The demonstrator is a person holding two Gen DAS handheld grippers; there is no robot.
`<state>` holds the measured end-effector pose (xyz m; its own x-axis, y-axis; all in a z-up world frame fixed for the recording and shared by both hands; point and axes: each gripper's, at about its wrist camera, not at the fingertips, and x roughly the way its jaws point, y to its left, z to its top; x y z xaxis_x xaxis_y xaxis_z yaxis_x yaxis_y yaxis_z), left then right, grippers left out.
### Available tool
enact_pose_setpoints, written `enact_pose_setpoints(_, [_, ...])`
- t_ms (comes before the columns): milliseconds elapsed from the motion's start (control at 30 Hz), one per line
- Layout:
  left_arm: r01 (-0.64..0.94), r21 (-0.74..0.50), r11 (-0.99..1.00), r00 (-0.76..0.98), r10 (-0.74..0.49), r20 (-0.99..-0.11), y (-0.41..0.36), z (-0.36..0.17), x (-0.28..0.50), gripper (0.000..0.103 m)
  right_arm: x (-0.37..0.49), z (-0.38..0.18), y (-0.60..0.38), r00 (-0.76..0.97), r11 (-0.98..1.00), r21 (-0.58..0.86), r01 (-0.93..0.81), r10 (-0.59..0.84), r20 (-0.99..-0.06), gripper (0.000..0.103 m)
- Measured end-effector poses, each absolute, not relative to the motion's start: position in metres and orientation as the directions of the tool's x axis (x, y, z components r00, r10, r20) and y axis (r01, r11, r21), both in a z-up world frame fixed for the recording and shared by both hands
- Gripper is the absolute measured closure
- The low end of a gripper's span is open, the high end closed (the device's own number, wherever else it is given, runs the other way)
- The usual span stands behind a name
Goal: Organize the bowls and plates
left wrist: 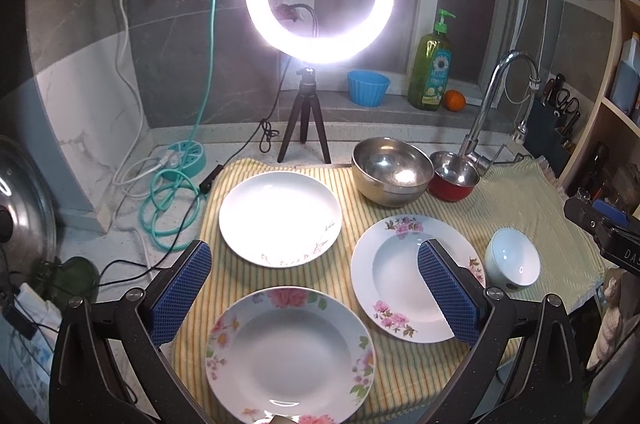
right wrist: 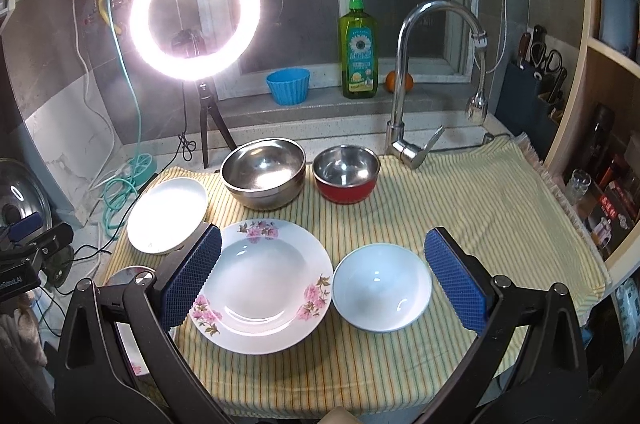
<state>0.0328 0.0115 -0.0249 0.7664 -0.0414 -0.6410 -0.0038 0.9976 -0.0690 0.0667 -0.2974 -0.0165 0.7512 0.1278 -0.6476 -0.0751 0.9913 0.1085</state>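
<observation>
On the tabletop's striped cloth [right wrist: 460, 191] lie three plates [left wrist: 280, 218], then a steel bowl [right wrist: 264, 175], a red bowl [right wrist: 346, 177] and a small white bowl [right wrist: 382, 286], while the left tool [left wrist: 314, 294] and right tool [right wrist: 322, 276] hover above with fingers apart, holding nothing.

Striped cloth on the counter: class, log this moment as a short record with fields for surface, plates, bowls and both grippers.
surface: yellow striped cloth
plates: plain white plate; pink-blossom plate; mixed-flower plate, all lying separately
bowls: large steel bowl beside red-sided steel bowl at the back; white bowl right of the pink-blossom plate
left gripper: open, empty, above the plates
right gripper: open, empty
</observation>
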Motion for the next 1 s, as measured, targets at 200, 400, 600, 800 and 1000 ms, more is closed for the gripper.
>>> enact_pose_setpoints(200, [0.036,-0.087,0.996,0.711,-0.087,-0.698,0.012,-0.044,0.050,0.015,0.068,-0.033,-0.298,0.708,0.981,0.161,-0.104,0.187,-0.681,0.005])
enact_pose_setpoints(400, [0.080,-0.157,0.984,0.620,-0.172,-0.765,0.012,-0.068,0.069,0.040,0.070,-0.064,-0.300,0.615,0.960,0.254,-0.122,0.274,-0.740,0.018])
enact_pose_setpoints(600, [0.124,-0.218,0.968,0.543,-0.250,-0.802,0.007,-0.086,0.087,0.055,0.066,-0.098,-0.299,0.506,0.941,0.315,-0.123,0.333,-0.796,0.049])
enact_pose_setpoints(800, [0.189,-0.233,0.954,0.468,-0.296,-0.833,-0.005,-0.101,0.110,0.070,0.066,-0.131,-0.303,0.431,0.915,0.397,-0.070,0.386,-0.816,0.064])
enact_pose_setpoints(1000, [0.278,-0.209,0.938,0.405,-0.312,-0.859,-0.017,-0.110,0.144,0.078,0.070,-0.153,-0.304,0.382,0.897,0.441,-0.039,0.421,-0.823,0.072])
